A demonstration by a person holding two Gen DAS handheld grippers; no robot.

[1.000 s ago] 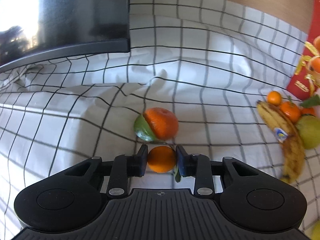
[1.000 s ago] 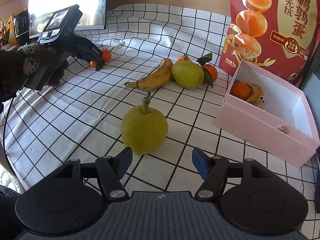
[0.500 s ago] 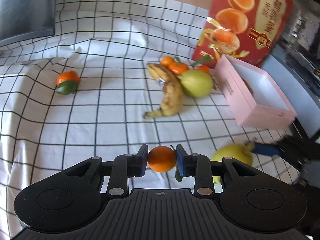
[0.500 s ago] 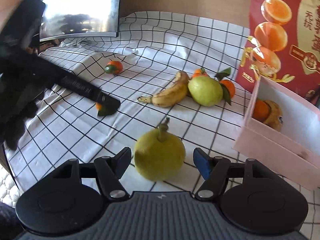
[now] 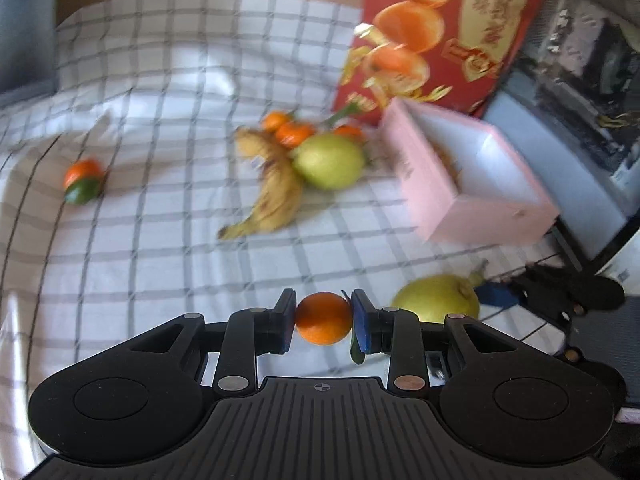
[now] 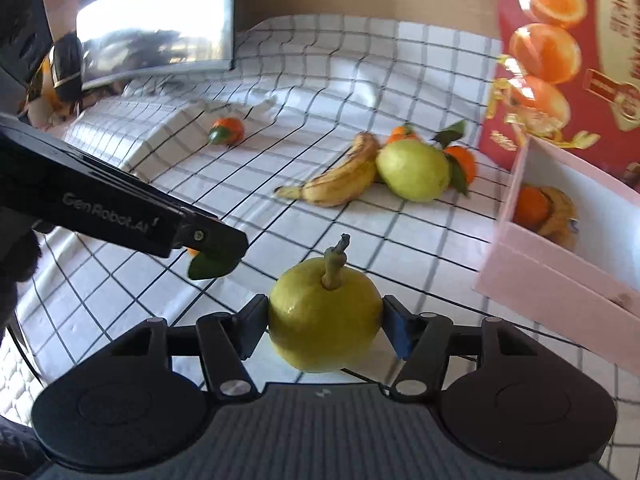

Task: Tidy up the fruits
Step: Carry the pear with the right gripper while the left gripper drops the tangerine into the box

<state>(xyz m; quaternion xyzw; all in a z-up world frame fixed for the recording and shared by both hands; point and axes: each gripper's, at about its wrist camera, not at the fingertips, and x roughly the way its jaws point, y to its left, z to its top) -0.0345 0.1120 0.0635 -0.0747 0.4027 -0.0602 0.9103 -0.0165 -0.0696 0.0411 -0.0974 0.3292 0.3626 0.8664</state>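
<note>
The left gripper (image 5: 323, 317) is pinching a small mandarin (image 5: 323, 318) between its pads, with a green leaf (image 5: 355, 350) poking out at the right pad. It's carrying the fruit above the checked cloth (image 5: 160, 264) covering the tabletop. The right gripper (image 6: 325, 322) has just been closing its jaws around a big yellow-green pear (image 6: 325, 318) that's sitting stem-up on the cloth; the left pad is touching the skin, and the right one is looking like it's at the skin or just off it, so I can't tell if it's actually clamped. Further back, a spotty banana (image 6: 340, 178) is lying right against a second pear (image 6: 414, 170), with a few leafy mandarins (image 6: 460, 162) tucked just behind them. Off on the far left, another mandarin (image 6: 228, 130) with a green leaf is sitting alone. On the right, the open pink box (image 6: 560, 276) is already holding a mandarin and a banana, and a red printed bag (image 6: 560, 52) is standing behind it. A monitor (image 6: 156, 20) is sitting at the far left.
</note>
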